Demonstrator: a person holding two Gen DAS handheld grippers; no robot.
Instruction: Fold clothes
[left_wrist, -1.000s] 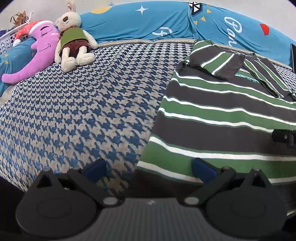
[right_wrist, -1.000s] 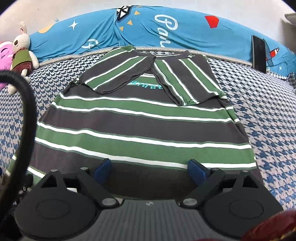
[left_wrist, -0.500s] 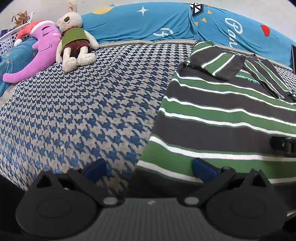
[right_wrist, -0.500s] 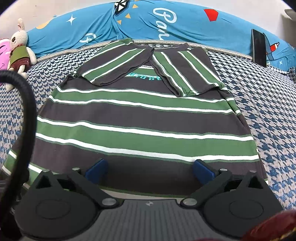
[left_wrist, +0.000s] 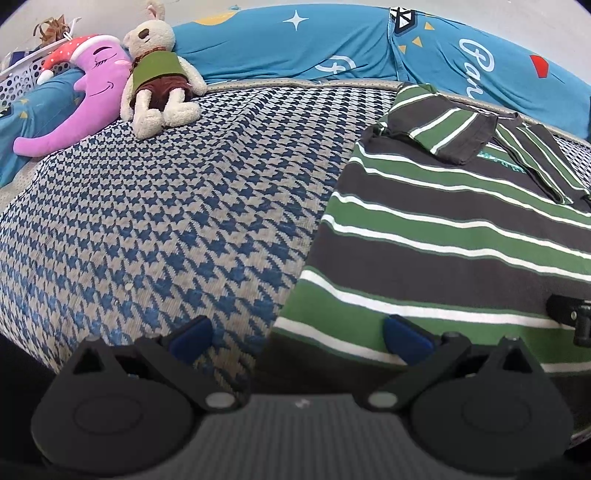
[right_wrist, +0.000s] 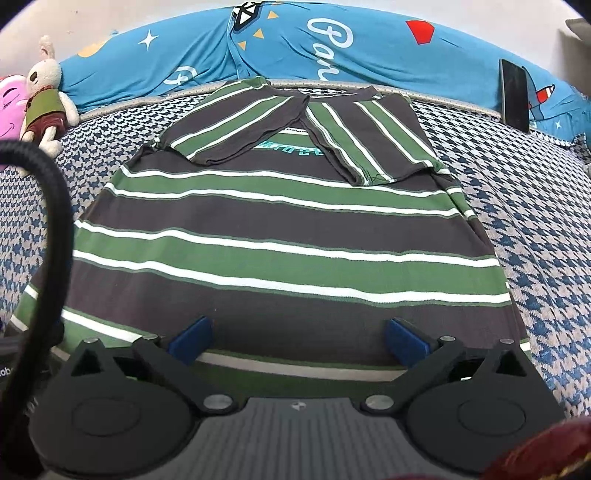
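Note:
A green, dark grey and white striped T-shirt (right_wrist: 288, 229) lies flat on the bed, both sleeves folded in over the chest. In the left wrist view the shirt (left_wrist: 450, 236) fills the right side. My left gripper (left_wrist: 297, 338) is open over the shirt's near left hem corner, one finger above the bedspread, the other above the cloth. My right gripper (right_wrist: 297, 339) is open, its blue fingertips spread above the bottom hem near the middle. Nothing is held in either one.
A blue-and-beige houndstooth bedspread (left_wrist: 166, 206) covers the bed. A rabbit plush (left_wrist: 157, 70) and a purple moon plush (left_wrist: 85, 96) lie far left. Blue bedding (right_wrist: 295, 44) runs along the back, with a dark phone (right_wrist: 513, 94) leaning on it. A black cable (right_wrist: 51, 236) hangs left.
Both grippers have edged slightly lower and closer to the shirt's bottom hem. Their fingers stay spread, and the shirt has not moved.

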